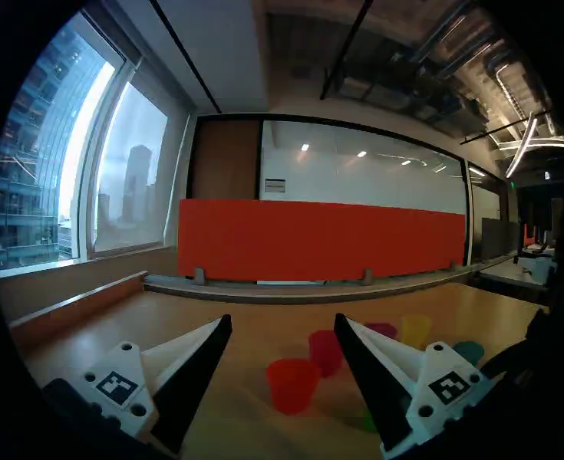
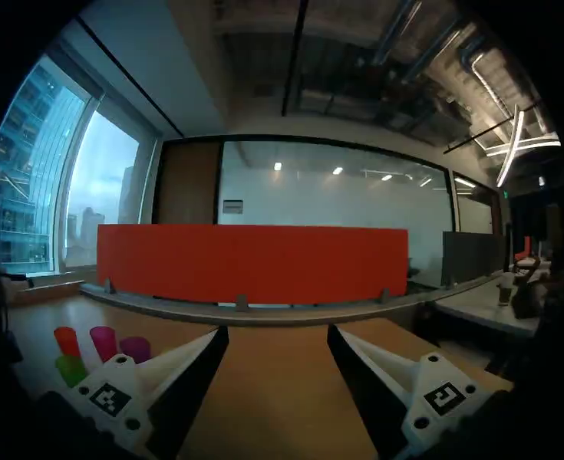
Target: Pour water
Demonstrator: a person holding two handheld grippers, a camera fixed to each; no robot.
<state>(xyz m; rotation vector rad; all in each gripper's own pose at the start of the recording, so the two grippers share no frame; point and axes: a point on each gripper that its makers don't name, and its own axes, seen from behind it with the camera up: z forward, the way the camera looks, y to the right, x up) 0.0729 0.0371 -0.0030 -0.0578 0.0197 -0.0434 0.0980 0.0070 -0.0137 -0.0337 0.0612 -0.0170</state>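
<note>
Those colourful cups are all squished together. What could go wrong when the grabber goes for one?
1. The red cup and pink cup stand very close together. The open left gripper might knock one over while reaching for the other.
2. I cannot tell if any cup holds water. If one does and tips, it would probably spill over the wooden table.

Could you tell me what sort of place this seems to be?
Probably a high-rise office: a wooden desk with an orange divider panel, a glass-walled room behind it, and large windows facing city towers.
</note>
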